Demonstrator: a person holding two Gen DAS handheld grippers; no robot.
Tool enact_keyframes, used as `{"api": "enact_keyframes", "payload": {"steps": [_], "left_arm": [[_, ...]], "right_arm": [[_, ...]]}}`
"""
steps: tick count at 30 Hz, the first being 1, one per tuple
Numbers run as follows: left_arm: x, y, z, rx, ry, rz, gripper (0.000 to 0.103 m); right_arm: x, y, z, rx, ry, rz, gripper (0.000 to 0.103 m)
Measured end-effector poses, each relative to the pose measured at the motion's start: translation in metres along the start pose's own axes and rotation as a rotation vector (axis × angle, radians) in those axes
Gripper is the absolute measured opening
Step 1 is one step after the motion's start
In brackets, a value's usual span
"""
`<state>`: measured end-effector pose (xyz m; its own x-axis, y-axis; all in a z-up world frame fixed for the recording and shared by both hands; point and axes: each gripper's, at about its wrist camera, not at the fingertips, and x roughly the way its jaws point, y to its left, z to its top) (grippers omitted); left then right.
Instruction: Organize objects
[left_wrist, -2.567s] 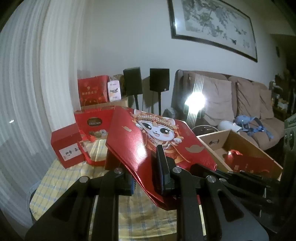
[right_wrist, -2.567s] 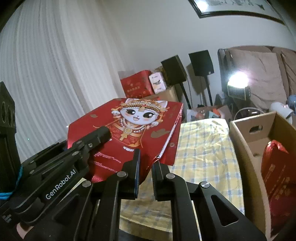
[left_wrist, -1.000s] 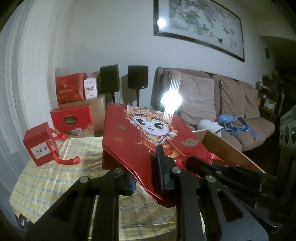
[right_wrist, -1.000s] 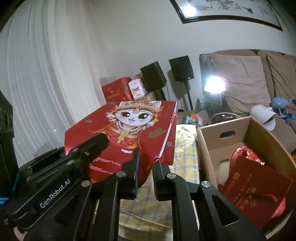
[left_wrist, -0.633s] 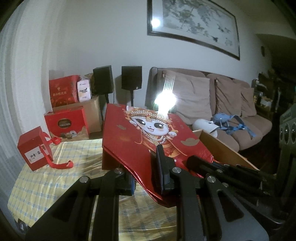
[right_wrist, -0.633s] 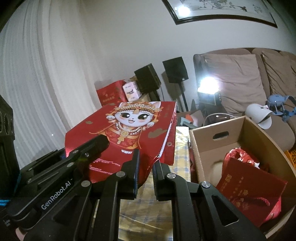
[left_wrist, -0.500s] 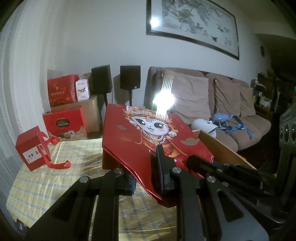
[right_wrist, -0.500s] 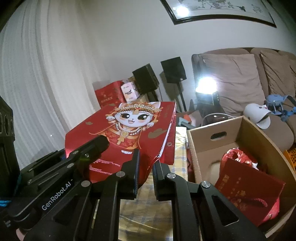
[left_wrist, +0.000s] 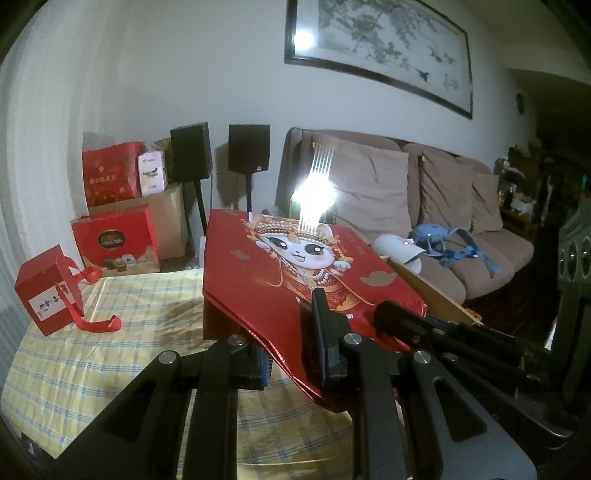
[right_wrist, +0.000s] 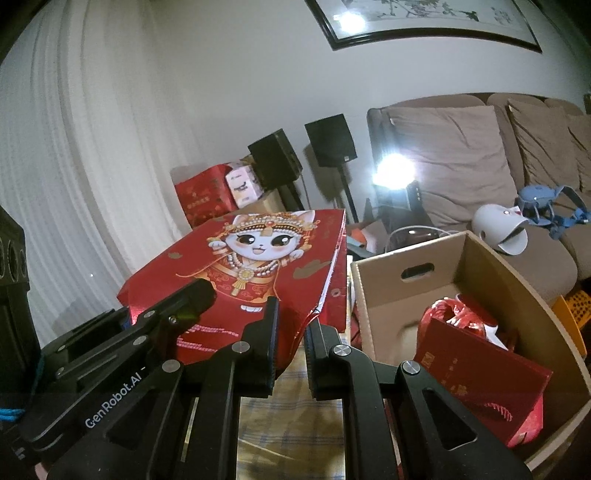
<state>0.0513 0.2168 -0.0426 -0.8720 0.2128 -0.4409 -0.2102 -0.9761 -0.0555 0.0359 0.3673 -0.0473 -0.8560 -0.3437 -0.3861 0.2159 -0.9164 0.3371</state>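
Holding the red cat gift bag (left_wrist: 295, 273) flat and lifted off the checked tablecloth (left_wrist: 122, 354), both grippers pinch its near edge. Left gripper (left_wrist: 291, 347) is clamped on the bag's near-left part, one finger above the printed face and one below it. Right gripper (right_wrist: 291, 343) is clamped on the thin near-right edge of the same bag, close to its open mouth side. Neither is slack; the bag hangs between them with its far end sticking out away from the fingers.

Key relation: the open cardboard box (right_wrist: 476, 254) sits to the right of the bag, just beside its right edge in the right wrist view. In the left wrist view only a strip of the box rim (left_wrist: 428, 291) shows past the bag's right side. The bag's long axis runs forward from the fingertips, roughly parallel to the box's near wall. The right hand is nearer the box, so it likely leads.

The box already holds another red bag (right_wrist: 476, 373), lying tilted in the near-right part. Free room looks to be at the far-left inside, under the handle cut-out.

A small red ribboned box (left_wrist: 51, 291) is still on the tablecloth at the far left, well apart from both grippers.
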Motion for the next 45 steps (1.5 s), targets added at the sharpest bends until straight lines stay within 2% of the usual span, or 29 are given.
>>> {"api": "enact_keyframes", "payload": {"steps": [15,36,45], "left_arm": [[0.012,-0.014,0.002,-0.012,0.021,-0.028,0.017],[0.034,-0.033,0.0,-0.015,0.079,-0.068,0.017],[0.052,-0.049,-0.003,-0.013,0.119,-0.102,0.017]], "right_arm": [[-0.001,-0.017,0.004,0.012,0.005,-0.033,0.012],[0.001,-0.044,0.008,0.04,0.057,-0.059,0.011],[0.0,-0.062,0.009,0.029,0.094,-0.114,0.011]]}}
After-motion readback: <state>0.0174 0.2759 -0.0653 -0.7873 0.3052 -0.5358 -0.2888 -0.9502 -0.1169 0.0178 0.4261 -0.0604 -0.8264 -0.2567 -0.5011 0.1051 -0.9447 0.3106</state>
